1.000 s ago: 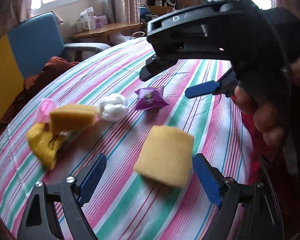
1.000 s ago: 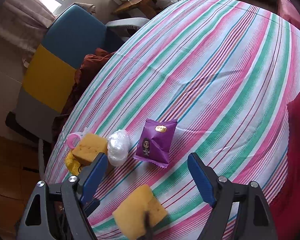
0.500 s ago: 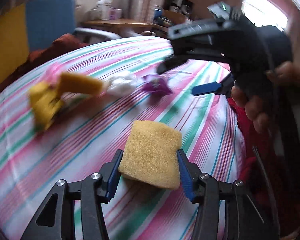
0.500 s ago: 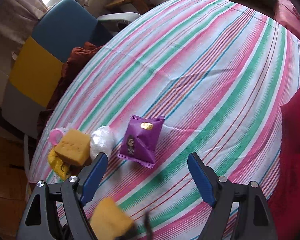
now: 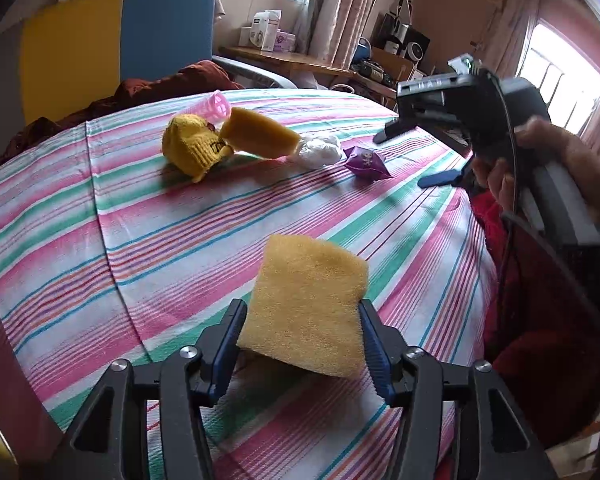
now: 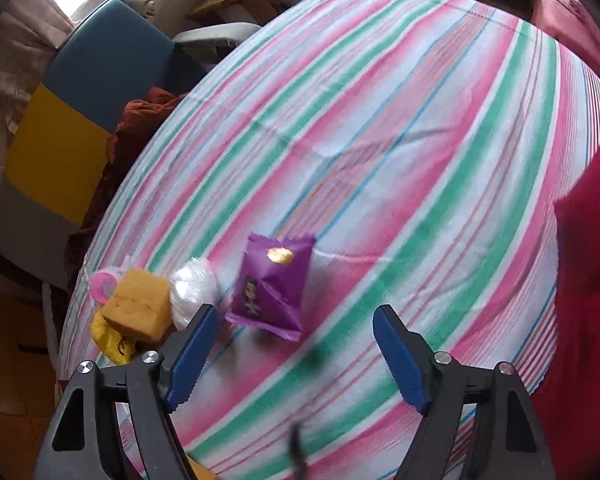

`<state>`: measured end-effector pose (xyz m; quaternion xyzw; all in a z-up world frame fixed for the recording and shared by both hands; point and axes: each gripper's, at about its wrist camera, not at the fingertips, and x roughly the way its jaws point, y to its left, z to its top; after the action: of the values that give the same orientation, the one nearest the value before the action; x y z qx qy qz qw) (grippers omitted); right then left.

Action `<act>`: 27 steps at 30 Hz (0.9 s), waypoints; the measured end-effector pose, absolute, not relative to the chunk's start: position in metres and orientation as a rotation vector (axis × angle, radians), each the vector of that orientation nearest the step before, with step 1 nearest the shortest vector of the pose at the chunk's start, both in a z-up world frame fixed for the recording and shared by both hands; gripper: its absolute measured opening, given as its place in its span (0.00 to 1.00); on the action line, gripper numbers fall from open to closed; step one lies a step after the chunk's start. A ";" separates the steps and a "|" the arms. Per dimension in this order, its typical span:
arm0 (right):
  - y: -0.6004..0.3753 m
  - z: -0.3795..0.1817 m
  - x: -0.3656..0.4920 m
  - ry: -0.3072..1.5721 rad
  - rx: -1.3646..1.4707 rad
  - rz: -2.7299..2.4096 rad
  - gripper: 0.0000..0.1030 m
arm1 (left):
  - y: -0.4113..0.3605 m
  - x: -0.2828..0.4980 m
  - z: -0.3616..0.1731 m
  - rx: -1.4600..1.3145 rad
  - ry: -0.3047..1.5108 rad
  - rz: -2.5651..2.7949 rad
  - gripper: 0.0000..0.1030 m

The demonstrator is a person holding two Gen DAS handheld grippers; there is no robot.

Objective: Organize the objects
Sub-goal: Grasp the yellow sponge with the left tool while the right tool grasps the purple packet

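Note:
My left gripper [image 5: 302,338] is shut on a yellow sponge [image 5: 306,302] and holds it above the striped tablecloth [image 5: 140,236]. Far across the table lies a row: a pink cup [image 5: 216,105], a yellow knit item [image 5: 192,148], a second yellow sponge [image 5: 260,138], a white plastic ball [image 5: 318,151] and a purple snack packet [image 5: 366,162]. My right gripper [image 6: 296,354] is open and empty, hovering above the purple packet [image 6: 274,286], with the white ball [image 6: 194,292] and second sponge [image 6: 138,306] to its left. The right gripper also shows in the left wrist view [image 5: 440,178].
A blue and yellow chair [image 5: 120,40] with brown cloth [image 5: 172,82] stands behind the table. A wooden desk [image 5: 284,62] with boxes is beyond. A red cloth [image 6: 588,280] lies at the table's right edge.
My left gripper closed on the yellow sponge and lifted it off the cloth. My right gripper drifted closer to the purple packet and stayed open.

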<state>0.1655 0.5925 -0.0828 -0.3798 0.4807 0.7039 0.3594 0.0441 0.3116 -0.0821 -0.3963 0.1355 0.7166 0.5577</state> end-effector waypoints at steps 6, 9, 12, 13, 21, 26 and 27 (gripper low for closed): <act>0.604 -0.099 0.138 1.180 -1.030 1.788 0.70 | 0.307 0.044 -0.087 -0.929 0.299 1.679 0.59; 0.608 -0.100 0.131 1.126 -1.043 1.797 0.54 | 0.306 0.045 -0.089 -0.921 0.288 1.674 0.60; 0.605 -0.103 0.125 1.079 -1.094 1.810 0.39 | 0.307 0.050 -0.088 -0.910 0.301 1.669 0.67; 0.603 -0.102 0.122 1.047 -1.106 1.820 0.38 | 0.308 0.052 -0.086 -0.909 0.316 1.670 0.69; 0.600 -0.100 0.114 0.980 -1.152 1.850 0.37 | 0.306 0.048 -0.073 -0.931 0.375 1.733 0.83; 0.601 -0.092 0.118 0.962 -1.112 1.863 0.37 | 0.316 0.049 -0.061 -0.871 0.458 1.737 0.83; 0.602 -0.090 0.120 0.962 -1.097 1.863 0.37 | 0.321 0.051 -0.061 -0.858 0.490 1.730 0.83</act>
<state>0.1196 0.6018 -0.0904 -0.4293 0.3765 0.7288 0.3779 0.0515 0.3210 -0.0606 -0.3616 0.2066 0.7289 0.5434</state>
